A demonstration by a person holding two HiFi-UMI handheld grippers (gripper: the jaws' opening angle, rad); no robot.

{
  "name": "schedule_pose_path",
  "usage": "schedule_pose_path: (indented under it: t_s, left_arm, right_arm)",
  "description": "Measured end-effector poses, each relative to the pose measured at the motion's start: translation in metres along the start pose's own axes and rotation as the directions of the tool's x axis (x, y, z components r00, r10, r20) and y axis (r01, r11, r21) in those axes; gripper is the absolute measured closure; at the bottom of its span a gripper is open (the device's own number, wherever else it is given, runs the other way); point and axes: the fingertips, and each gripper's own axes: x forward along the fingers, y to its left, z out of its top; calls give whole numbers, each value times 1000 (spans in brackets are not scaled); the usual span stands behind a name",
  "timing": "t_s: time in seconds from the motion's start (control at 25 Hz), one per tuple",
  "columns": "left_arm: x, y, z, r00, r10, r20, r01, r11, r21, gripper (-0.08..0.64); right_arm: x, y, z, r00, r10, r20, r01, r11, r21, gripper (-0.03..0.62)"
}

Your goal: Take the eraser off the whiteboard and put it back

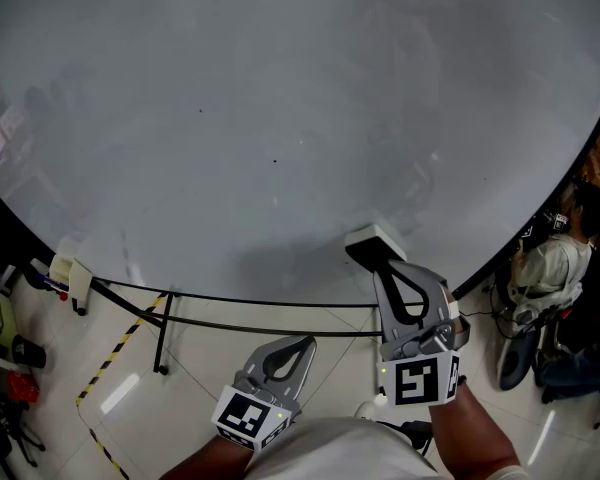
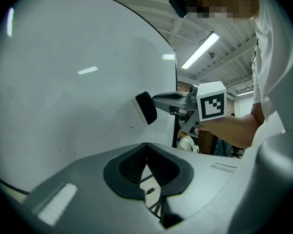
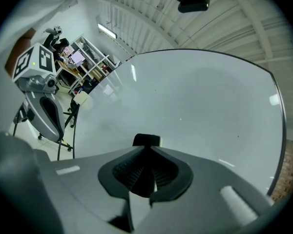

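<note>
Low on the whiteboard (image 1: 280,118), toward its right side and not far above the bottom edge, the eraser (image 1: 377,238) sits against the board, pale side to the panel and dark back facing out. Right at that back is the right gripper (image 3: 147,149), held level and aimed into the board. Its jaws are drawn to a narrow slit, too close to have the block between them, and the eraser shows just past their tips rather than inside the pads. I judge it to be touching or almost touching the eraser, not gripping it. Lower in the head view and back from the board, the left gripper (image 2: 146,146) hangs level with its jaws together at the tips and nothing in them. Through the gap below those tips only the legs of the stand (image 1: 163,333) and the floor show. Apart from the eraser, the board carries only a few small specks. As for progress, the pictures fit either end of the job. An eraser on the board with a closed gripper at it could mean the lift-off has not begun, or that the eraser is already back, and nothing here decides between them. If this is the start, everything is left: spread the jaws across the eraser, close on it, pull it off, press it back on and let go.
</note>
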Motion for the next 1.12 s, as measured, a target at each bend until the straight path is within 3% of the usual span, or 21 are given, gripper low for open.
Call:
schedule_pose_path:
  t_s: [0.16,0.32,0.4,0.8,1.12]
  left_arm:
    - [-2,-1,-1,1000,-1,-6,1,1000,-7,543]
    - [-5,-1,-6,1000,-5,-15,5,1000,-16,543]
    - [-6,0,-5,1000,-2,-14,2,1000,-15,543]
    - [-9,1,-4,1000,4,-5,-4,1000,-12,543]
    - [-12,3,-6,1000,10,-10,-10,1000,-21,543]
  right_arm:
    - [2,-1,3,1000,-16,-1,16,1000,3,521]
    - [7,-2,0,998,-58,-8,58,998,26,386]
    - [11,-1,-3,998,-58,-25,58,998,21,357]
    - [26,1,-1,996,-91,-4,91,996,-27,347]
    - [38,2,-8,992,-118,-46,116,993,-32,339]
